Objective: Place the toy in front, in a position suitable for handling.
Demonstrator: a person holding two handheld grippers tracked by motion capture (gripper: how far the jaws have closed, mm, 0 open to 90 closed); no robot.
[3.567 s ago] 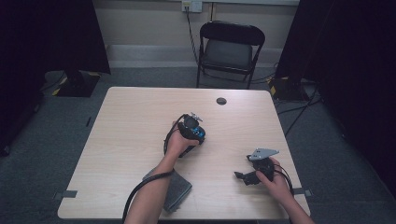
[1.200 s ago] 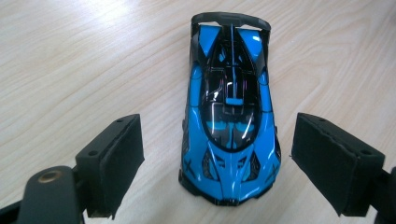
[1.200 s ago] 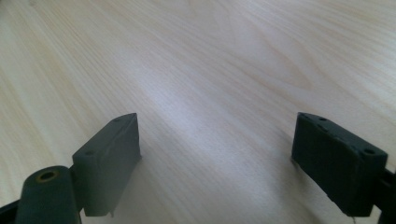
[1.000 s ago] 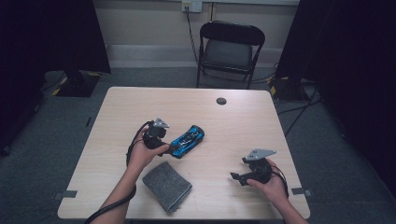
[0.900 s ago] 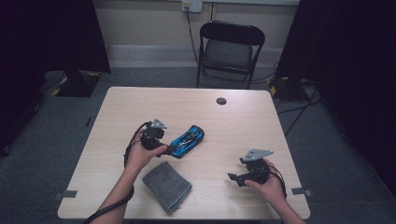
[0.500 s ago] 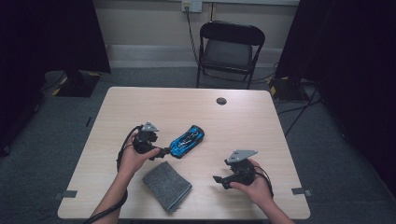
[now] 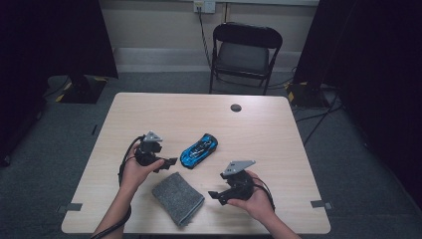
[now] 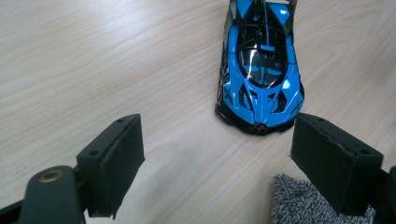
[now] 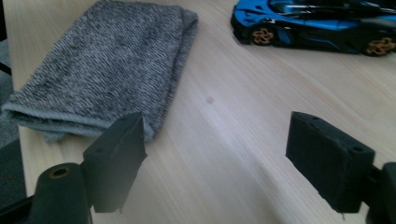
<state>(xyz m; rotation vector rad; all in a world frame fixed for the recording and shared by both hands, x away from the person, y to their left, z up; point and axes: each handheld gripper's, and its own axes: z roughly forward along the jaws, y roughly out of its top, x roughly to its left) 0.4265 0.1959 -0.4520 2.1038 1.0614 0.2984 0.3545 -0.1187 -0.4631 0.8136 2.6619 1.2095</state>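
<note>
A blue toy sports car (image 7: 199,150) stands on the wooden table (image 7: 278,134), near its middle. A folded grey cloth (image 7: 177,197) lies in front of it, close to the near edge. My left gripper (image 7: 168,162) sits just left of the car, open and empty, and points at the car's nose (image 8: 259,126). In the left gripper view the car (image 8: 261,70) is beyond my left gripper (image 8: 224,163) and a cloth corner (image 8: 299,205) shows low right. My right gripper (image 7: 215,195), open and empty, is right of the cloth. Ahead of my right gripper (image 9: 229,158) lie the cloth (image 9: 102,70) and car (image 9: 317,23).
A small black round disc (image 7: 236,107) lies on the far part of the table. A black folding chair (image 7: 245,52) stands behind the table's far edge. Bare tabletop stretches to the right of the car.
My left gripper, earlier over the car, has backed off to the left and the car now rests free on the table. My right gripper has slid left towards the cloth.
</note>
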